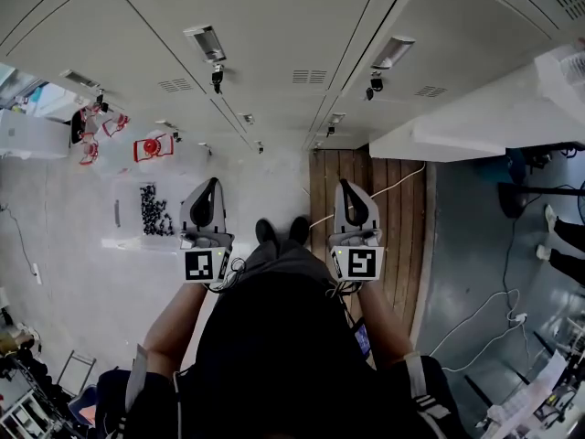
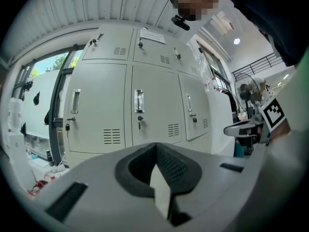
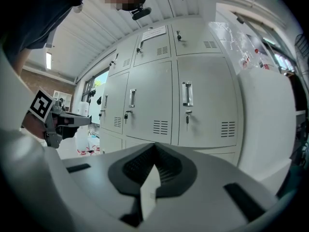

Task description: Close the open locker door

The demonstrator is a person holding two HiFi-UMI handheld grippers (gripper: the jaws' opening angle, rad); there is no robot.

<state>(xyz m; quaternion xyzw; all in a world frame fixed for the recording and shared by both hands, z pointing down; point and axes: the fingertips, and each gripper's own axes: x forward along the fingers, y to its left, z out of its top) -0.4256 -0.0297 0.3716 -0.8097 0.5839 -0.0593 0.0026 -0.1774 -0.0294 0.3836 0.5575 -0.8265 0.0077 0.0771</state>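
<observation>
Pale floor [image 1: 82,273], wood planking [image 1: 402,236], grey lockers [image 1: 274,26] ahead. Open locker door [image 1: 475,122] at the row's right end (swung outward), upright, long axis vertical. Left gripper [image 1: 208,184] and right gripper [image 1: 352,187] closed, empty.

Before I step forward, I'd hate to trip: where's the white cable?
Head view, right side: the cable crosses the wooden boards, passing the right gripper.

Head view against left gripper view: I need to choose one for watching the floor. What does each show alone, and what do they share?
Only the head view: the person's shoes and the wooden floor strip. Only the left gripper view: a paper notice on an upper locker. Both: the grey lockers, the left gripper and the right gripper, each shut.
</observation>
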